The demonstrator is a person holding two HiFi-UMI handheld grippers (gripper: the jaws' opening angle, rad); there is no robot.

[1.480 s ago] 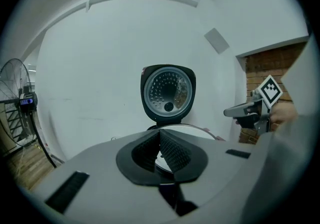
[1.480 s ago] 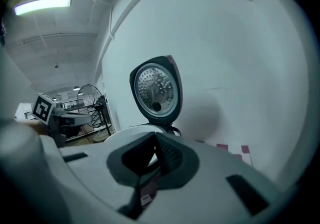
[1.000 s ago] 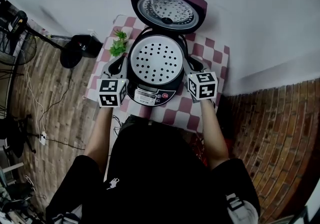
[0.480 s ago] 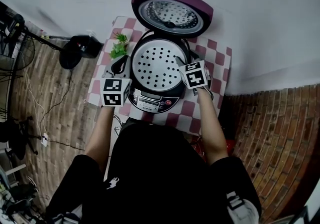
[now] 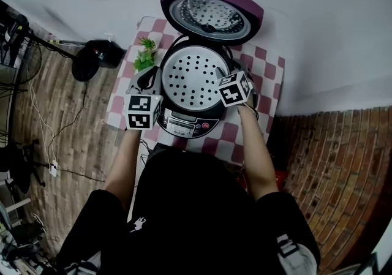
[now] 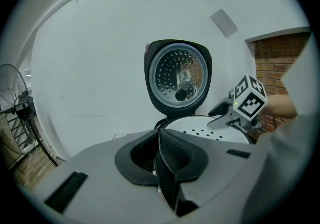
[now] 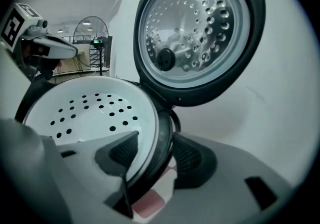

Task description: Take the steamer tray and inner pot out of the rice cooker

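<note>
A: Quick, near end first: the left gripper [image 6: 161, 150]?
B: Jaws pressed together, nothing between them. It sits off the front-left side of the rice cooker [image 5: 184, 122], apart from the body, above the checked surface [image 5: 263, 71].
A: And the right gripper [image 7: 156, 150]?
B: Jaws spread; they have just been opening. They straddle the cooker's right edge, one jaw over the steamer tray [image 5: 190, 75], the other outside the cooker body. The rim stands between them, and the pads are not clamped on it.
A: Is the inner jaw touching the tray?
B: It's right at the tray's top face. Contact, can't tell.
A: Where's the tray?
B: Seated level in the cooker's mouth. It is white with round holes and fills the opening.
A: The inner pot?
B: Hidden under the tray. A dark rim shows around the tray's edge; pot or cooker body, can't tell.
A: Cooker placement?
B: On the red-and-white checked surface, control panel toward the person, who wears black.
A: And the lid [image 5: 211, 13]?
B: Open and tipped back behind the cooker. It is purple outside, and the perforated metal plate inside faces forward.
A: Anything else?
B: A small green plant [image 5: 146, 56] just beside the cooker's back-left, on the surface. A fan [image 6: 12, 106] stands on the floor further left. The white wall [image 5: 318, 16] is behind everything.
</note>
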